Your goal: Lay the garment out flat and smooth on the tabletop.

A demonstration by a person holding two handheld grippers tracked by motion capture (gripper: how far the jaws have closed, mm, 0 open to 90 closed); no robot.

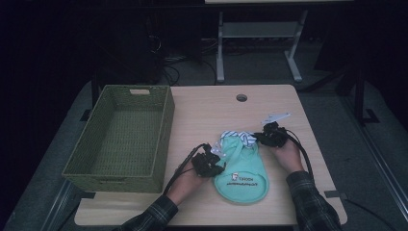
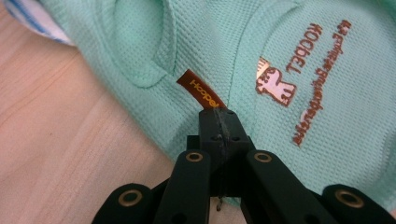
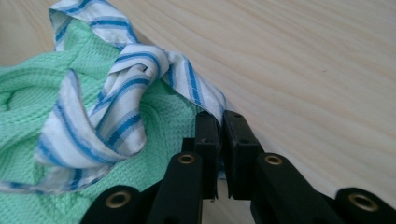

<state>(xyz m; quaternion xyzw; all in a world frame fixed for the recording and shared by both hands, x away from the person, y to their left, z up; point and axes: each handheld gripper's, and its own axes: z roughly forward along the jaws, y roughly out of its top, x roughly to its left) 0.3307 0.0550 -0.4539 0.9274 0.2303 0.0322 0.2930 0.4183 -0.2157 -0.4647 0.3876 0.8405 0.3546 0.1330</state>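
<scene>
On the table [image 1: 202, 120]: mint shirt [image 1: 241, 168] lies flat | left gripper [image 2: 218, 114] closed on its side edge | right gripper [image 3: 220, 123] pinches striped collar [image 3: 112, 112] | basket [image 1: 166, 125] at left

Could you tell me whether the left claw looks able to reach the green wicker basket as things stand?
Probably yes: the basket sits close beside the left claw with nothing between, though that claw is shut on the mint garment.

The small garment [image 1: 242, 168] is mint green in a waffle-textured knit, with brown lettering and a brown-and-pale animal print [image 2: 274, 85]; its trim [image 3: 126, 88] is white with blue stripes; the side tag [image 2: 201, 91] is rust-brown with orange letters; the basket [image 1: 126, 139], at nine o'clock, is olive-green weave; the table [image 1: 202, 115] is pale wood grain; both sleeves [image 1: 310, 202] are dark plaid.
</scene>
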